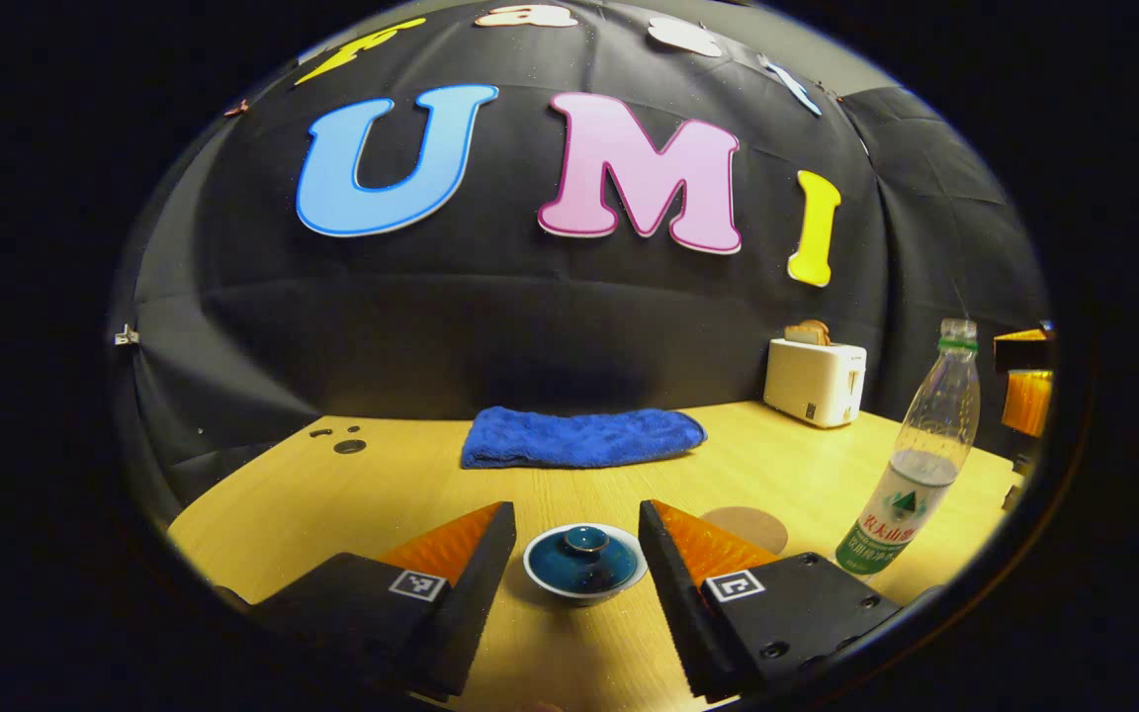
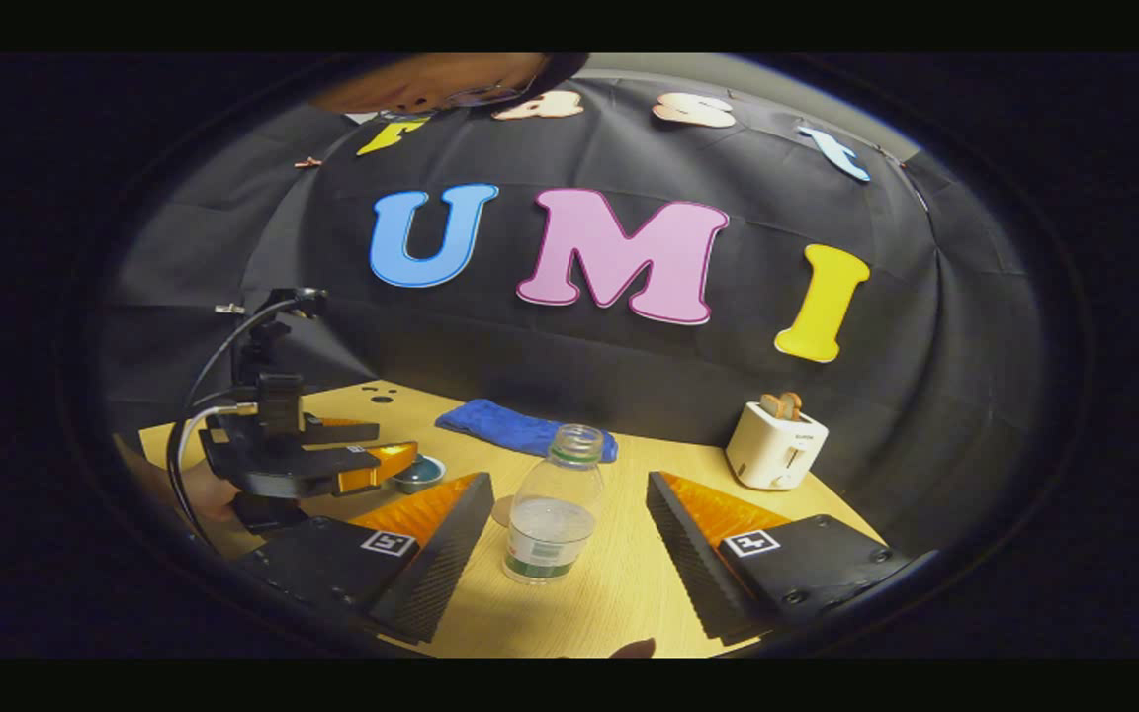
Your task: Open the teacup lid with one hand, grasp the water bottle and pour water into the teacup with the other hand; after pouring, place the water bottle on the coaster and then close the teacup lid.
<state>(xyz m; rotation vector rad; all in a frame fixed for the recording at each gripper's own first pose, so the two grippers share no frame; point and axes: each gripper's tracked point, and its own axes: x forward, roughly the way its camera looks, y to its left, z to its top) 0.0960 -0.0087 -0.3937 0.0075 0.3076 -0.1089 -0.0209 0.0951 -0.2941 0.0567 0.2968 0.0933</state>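
A blue teacup with a white rim stands on the wooden table, its blue knobbed lid in place. My left gripper is open, one finger on each side of the cup, not touching it. A clear uncapped water bottle, partly filled, stands to the right, with a round brown coaster between it and the cup. In the right gripper view the bottle stands just ahead of my open right gripper. The left gripper appears there at the left beside the teacup.
A folded blue towel lies at the back of the table. A white toaster with bread stands at the back right, also seen as the toaster. A hand holds the left gripper. Small holes mark the table's back left.
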